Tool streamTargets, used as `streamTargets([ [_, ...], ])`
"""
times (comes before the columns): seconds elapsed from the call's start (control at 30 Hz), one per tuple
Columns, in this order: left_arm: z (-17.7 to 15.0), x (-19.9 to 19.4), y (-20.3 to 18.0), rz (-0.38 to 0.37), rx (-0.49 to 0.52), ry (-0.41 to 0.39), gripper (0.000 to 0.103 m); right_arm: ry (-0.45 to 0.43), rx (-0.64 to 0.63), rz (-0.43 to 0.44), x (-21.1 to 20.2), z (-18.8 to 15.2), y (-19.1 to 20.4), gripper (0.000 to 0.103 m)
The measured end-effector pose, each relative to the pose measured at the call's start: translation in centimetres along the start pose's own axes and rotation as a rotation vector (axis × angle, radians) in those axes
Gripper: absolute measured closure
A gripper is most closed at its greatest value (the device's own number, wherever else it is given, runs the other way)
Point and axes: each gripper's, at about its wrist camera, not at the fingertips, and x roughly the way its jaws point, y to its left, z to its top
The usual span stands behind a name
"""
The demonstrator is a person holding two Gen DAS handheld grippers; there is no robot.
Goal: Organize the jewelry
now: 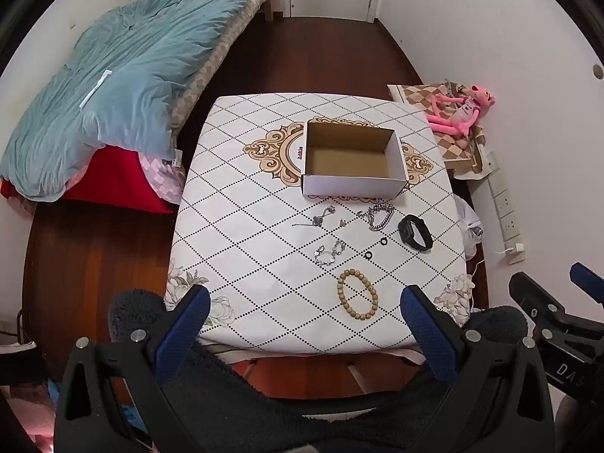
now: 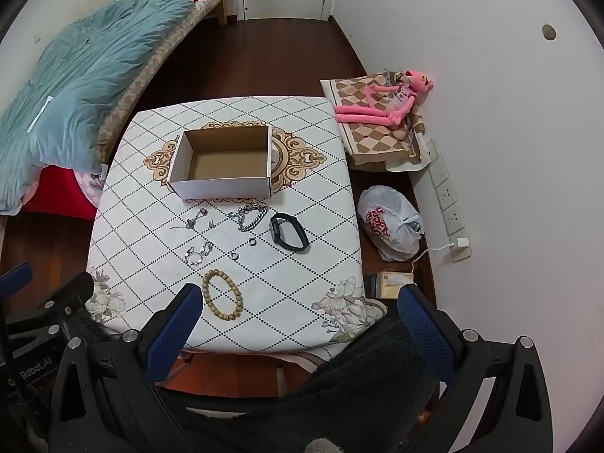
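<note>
Nothing yet lifted: jewelry lies loose on the counter (image 1: 234, 264) before the open white cardboard box (image 1: 353, 158).

Seen from the left wrist, the left gripper (image 1: 305, 311) is held apart and empty; the rigid tan beaded bracelet (image 1: 356, 294) is best pinched across one side. From the right wrist, the right gripper (image 2: 300, 311) is likewise spread; the limp, slippery silver chain bracelet (image 2: 251, 217) should be bunched, the stiff black watch (image 2: 288, 232) taken by its band.

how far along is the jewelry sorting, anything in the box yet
Nothing looks done: the cardboard box is empty. Nothing is in hand: the left hand-held gripper and the right hand-held gripper are both open, short of the table. Left to do: the wooden bead bracelet, black watch, silver chain bracelet, two small rings and the other silver pieces lie on the tablecloth.
</note>
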Motion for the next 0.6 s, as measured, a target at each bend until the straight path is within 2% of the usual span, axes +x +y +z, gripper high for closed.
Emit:
streamTargets([
  [0.6, 0.0, -1.0, 0.3, 0.007, 0.001, -0.024, 0.0, -0.007, -0.01, -0.008, -0.8, 0.3, 0.1, 0.0],
])
